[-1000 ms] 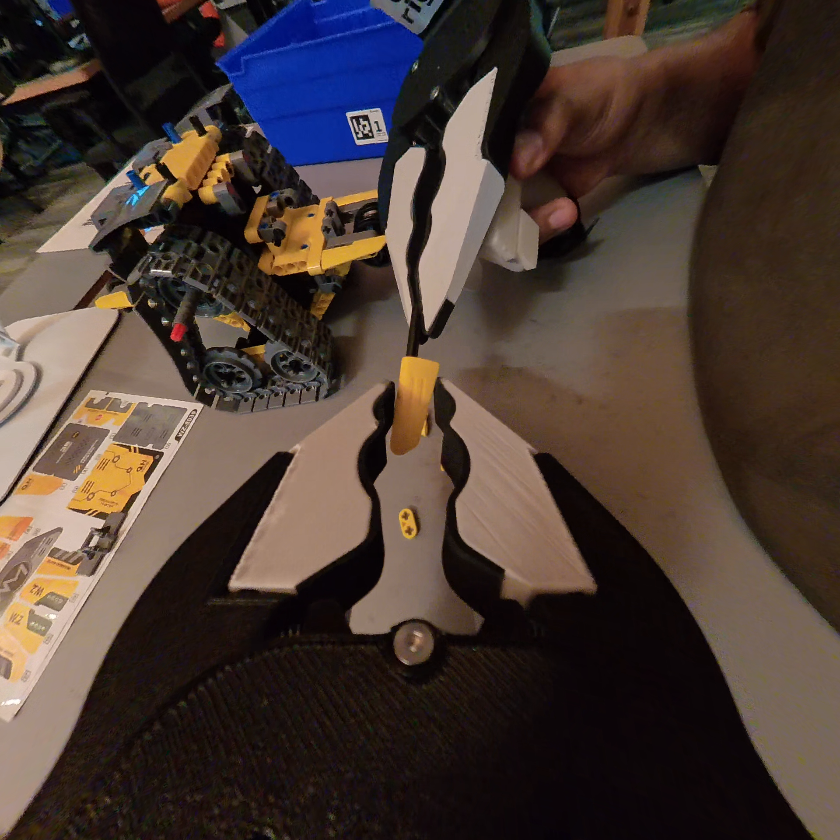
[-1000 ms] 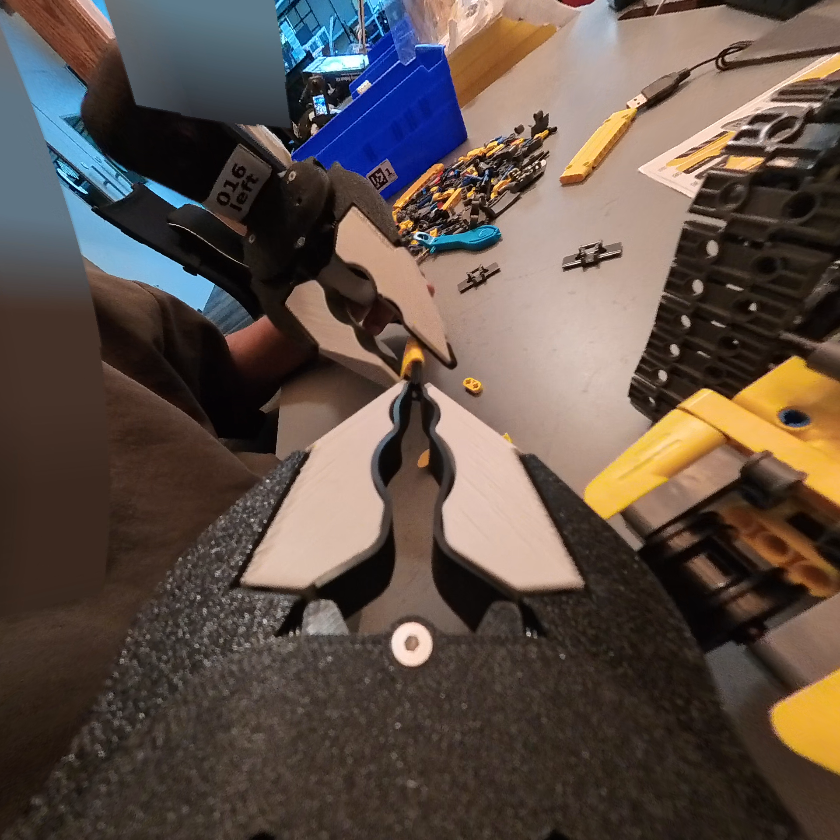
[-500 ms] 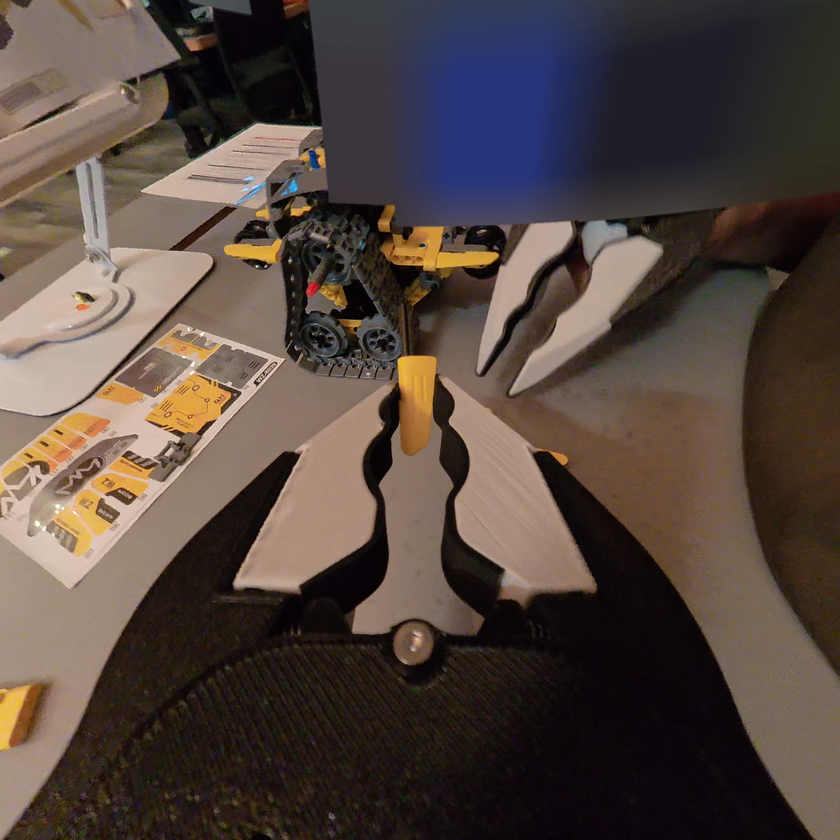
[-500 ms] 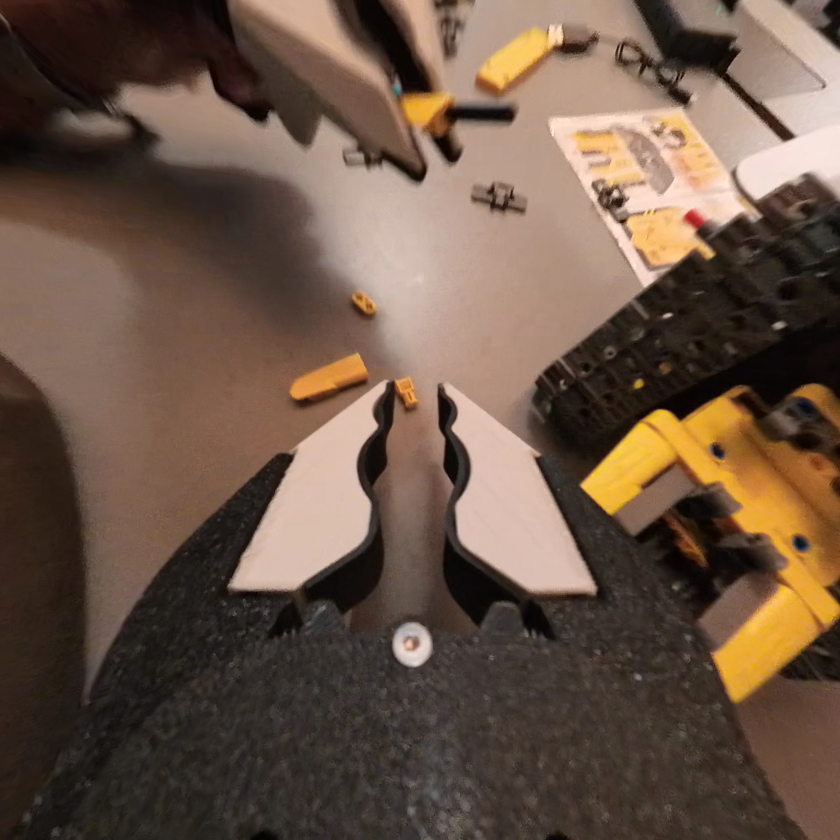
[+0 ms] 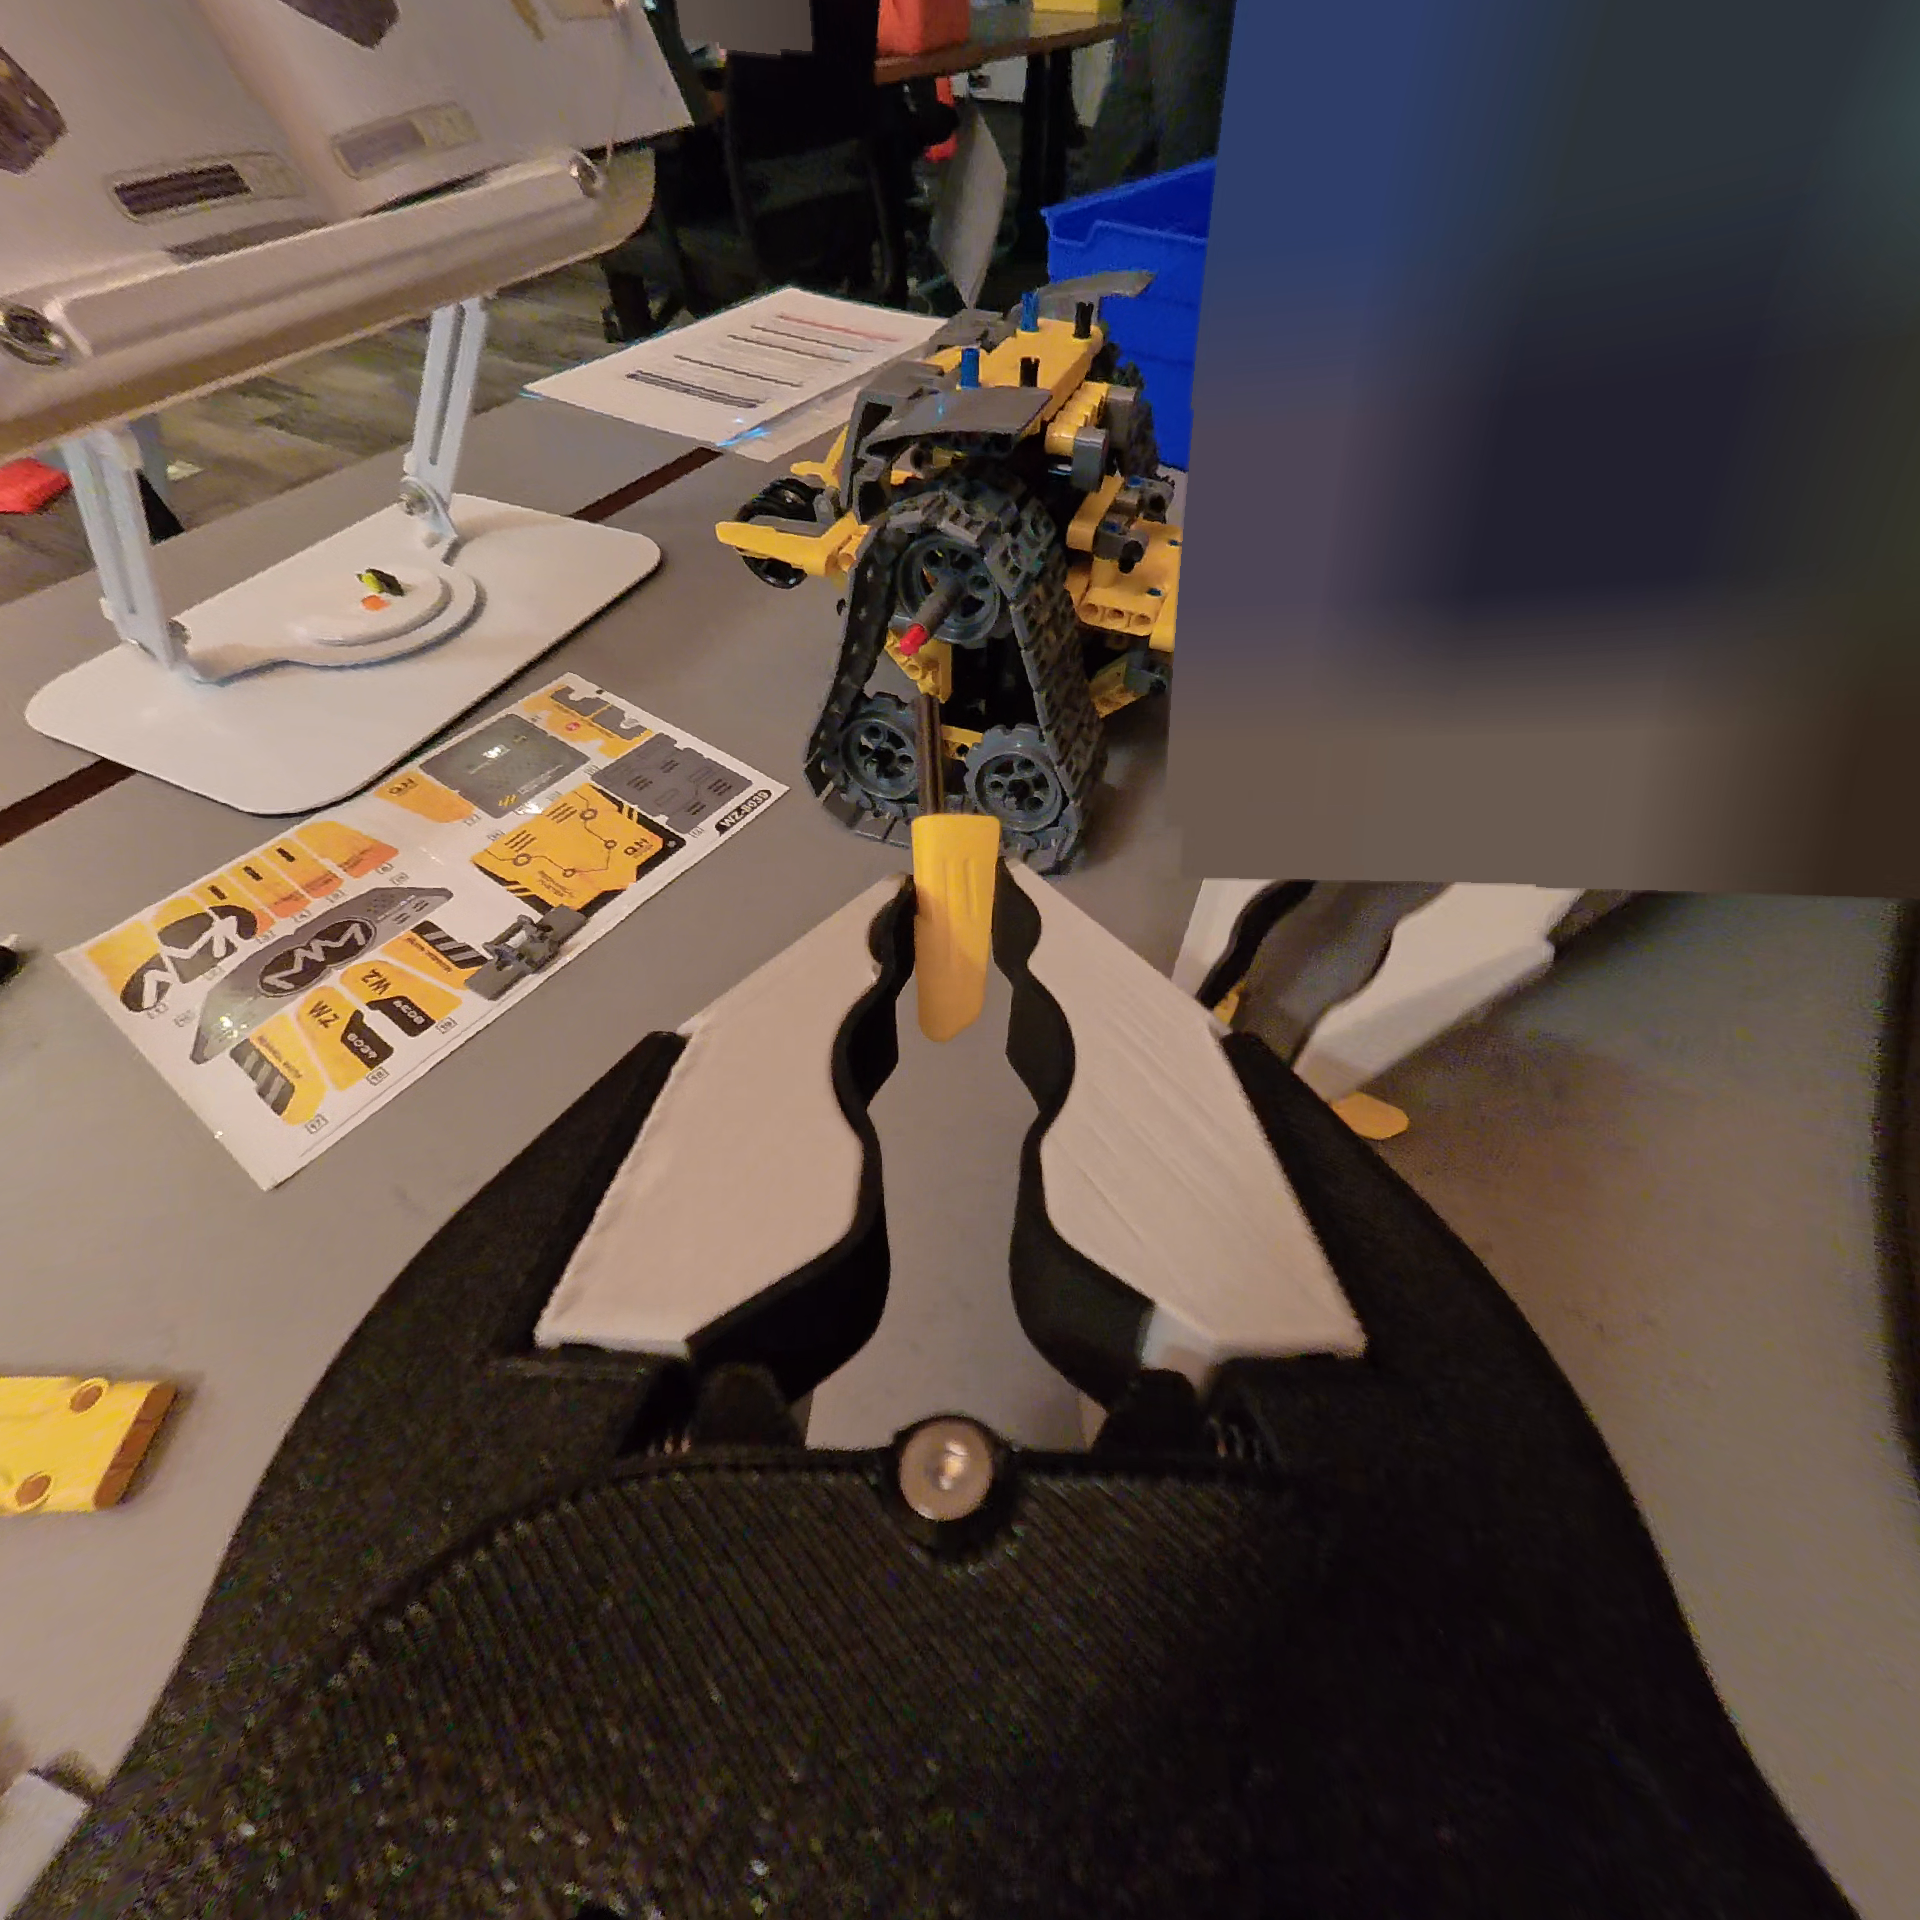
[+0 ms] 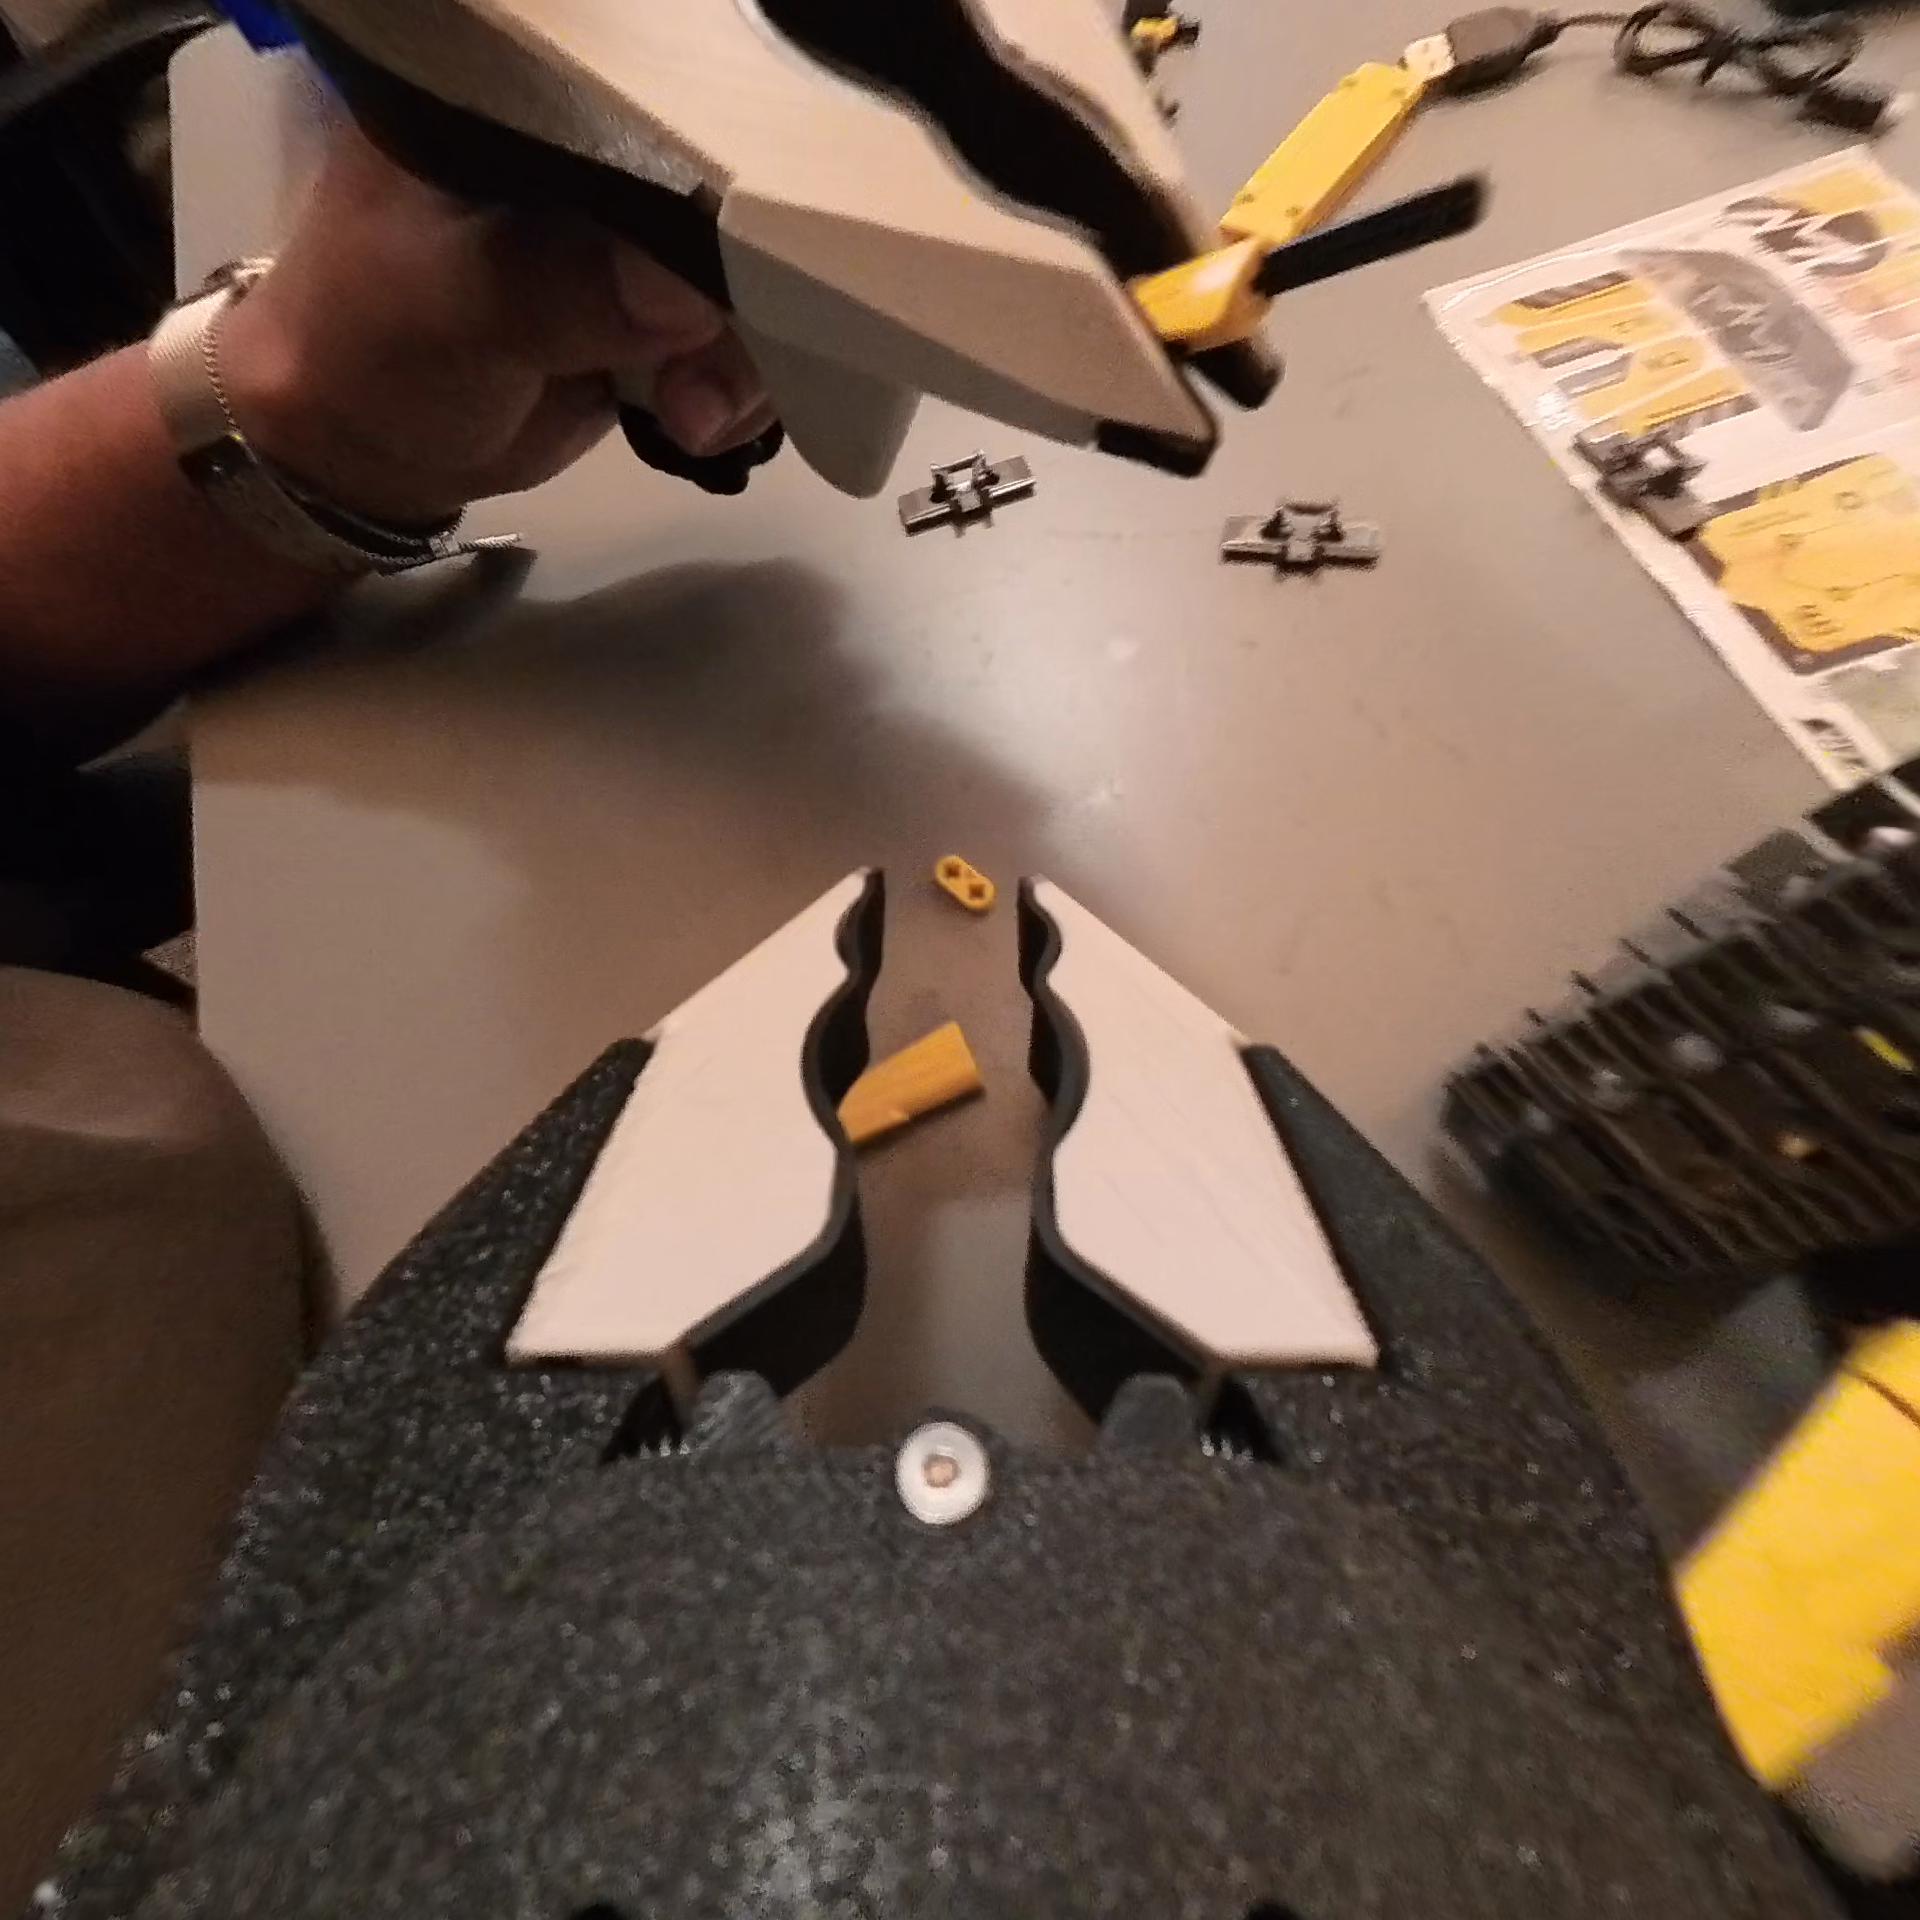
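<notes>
Left tongs (image 5: 948, 883) are seen clenched on a yellow piece (image 5: 948, 935): a tapered, rounded-tip brick part, gripped at the fingertips w/ a thin black axle (image 5: 928, 753) stuck out of its far end. Piece and axle are held above the grey table (image 5: 727, 665), just in front of a yellow-and-black tracked model (image 5: 977, 582) standing farther off; whether the axle touches the model cannot be told. In the right wrist view the same tongs (image 6: 1195, 343) are seen top centre, held by a hand (image 6: 436, 384), w/ the yellow piece (image 6: 1205, 291) pinched and the axle (image 6: 1371, 234) pointing right.

Right tongs (image 6: 951, 883) are released, jaws well apart, nothing gripped. Between the fingers, on the table, a yellow wedge (image 6: 914, 1086) is seen lying near the left finger; a small yellow two-hole link (image 6: 966, 878) lies just beyond the tips. Neither is touched, as far as can be told.

Farther off, two small black clips (image 6: 966, 494) lie on the table, w/ a sticker sheet (image 6: 1714, 416) to the right. Model's black track (image 6: 1704, 1070) is blurred at the right edge. In the left wrist view a sticker sheet (image 5: 416, 904) lies left of the tongs, a white stand (image 5: 343, 665) beyond it, and a blue bin (image 5: 1132, 281) far right.
</notes>
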